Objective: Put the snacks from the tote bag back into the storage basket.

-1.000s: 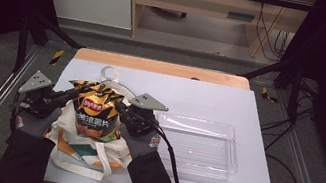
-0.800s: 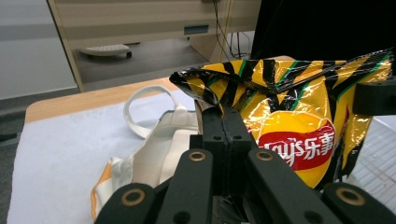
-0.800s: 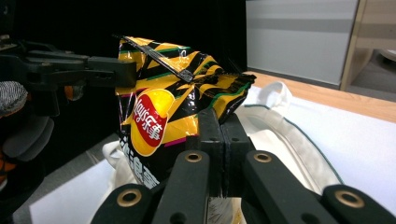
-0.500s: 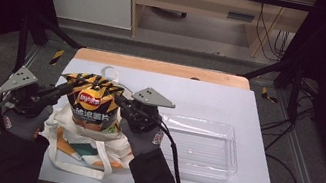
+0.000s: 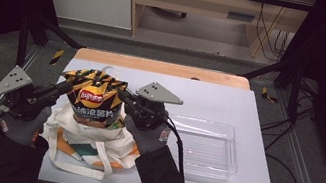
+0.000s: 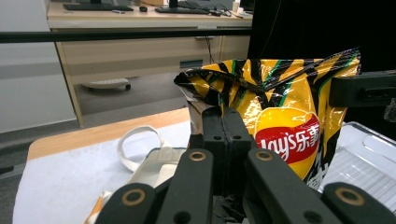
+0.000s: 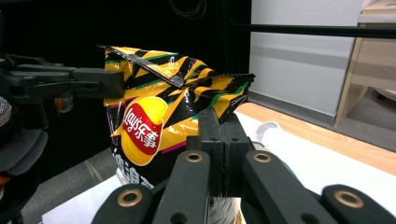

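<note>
A yellow and black chips bag [image 5: 96, 100] hangs upright over a white tote bag [image 5: 89, 152] at the table's front left. My left gripper [image 5: 71, 84] is shut on the bag's left side seam, and my right gripper [image 5: 122, 95] is shut on its right side seam. In the left gripper view the closed jaws [image 6: 225, 126] pinch the edge of the chips bag [image 6: 285, 121]. The right gripper view shows the right gripper [image 7: 219, 128] clamped on the chips bag [image 7: 154, 107], with the left gripper [image 7: 112, 81] holding the far edge. The bag's bottom is hidden behind the tote's rim.
A clear plastic tray [image 5: 206, 150] lies on the white table [image 5: 230, 103] just right of my right hand. The tote's loop handle [image 6: 140, 140] rests on the tabletop behind the bag. Metal frame rails run along both sides of the table.
Both grippers have risen together, lifting the chips bag higher out of the tote bag. The left hand has also drifted outward to the left.
</note>
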Available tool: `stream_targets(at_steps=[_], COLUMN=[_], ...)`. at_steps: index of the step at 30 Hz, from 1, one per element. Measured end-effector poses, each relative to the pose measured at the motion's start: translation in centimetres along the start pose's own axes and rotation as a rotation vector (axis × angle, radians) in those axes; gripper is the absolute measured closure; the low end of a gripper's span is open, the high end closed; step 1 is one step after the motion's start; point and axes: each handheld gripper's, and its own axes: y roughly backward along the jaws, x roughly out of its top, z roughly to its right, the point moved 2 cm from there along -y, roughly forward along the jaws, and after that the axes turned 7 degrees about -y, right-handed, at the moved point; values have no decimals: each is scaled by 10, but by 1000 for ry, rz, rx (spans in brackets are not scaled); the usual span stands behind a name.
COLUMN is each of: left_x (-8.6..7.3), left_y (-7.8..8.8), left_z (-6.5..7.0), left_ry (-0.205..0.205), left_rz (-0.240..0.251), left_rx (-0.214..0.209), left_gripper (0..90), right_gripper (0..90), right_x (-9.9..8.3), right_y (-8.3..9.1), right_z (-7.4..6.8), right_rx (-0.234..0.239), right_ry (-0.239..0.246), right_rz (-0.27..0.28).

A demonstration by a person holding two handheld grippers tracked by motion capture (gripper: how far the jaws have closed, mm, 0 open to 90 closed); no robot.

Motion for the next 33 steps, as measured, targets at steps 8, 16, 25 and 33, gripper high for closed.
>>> stream_targets(at_steps=[8, 16, 25, 33], left_x=[6, 12, 29, 44], left_y=[1, -4, -8, -17], left_z=[13, 25, 41, 54], left_ry=[-19, -22, -33, -49], left_rz=[18, 16, 43, 51], left_rx=[-10, -27, -52, -64], left_gripper=[899, 898, 898, 899], right_gripper=[900, 900, 900, 900], right_x=[6, 9, 22, 32], right_y=[16, 30, 53, 69], right_z=[3, 9, 15, 21], right_rx=[19, 31, 21, -8], right_ry=[11, 20, 26, 36], right_rz=[6, 6, 28, 52])
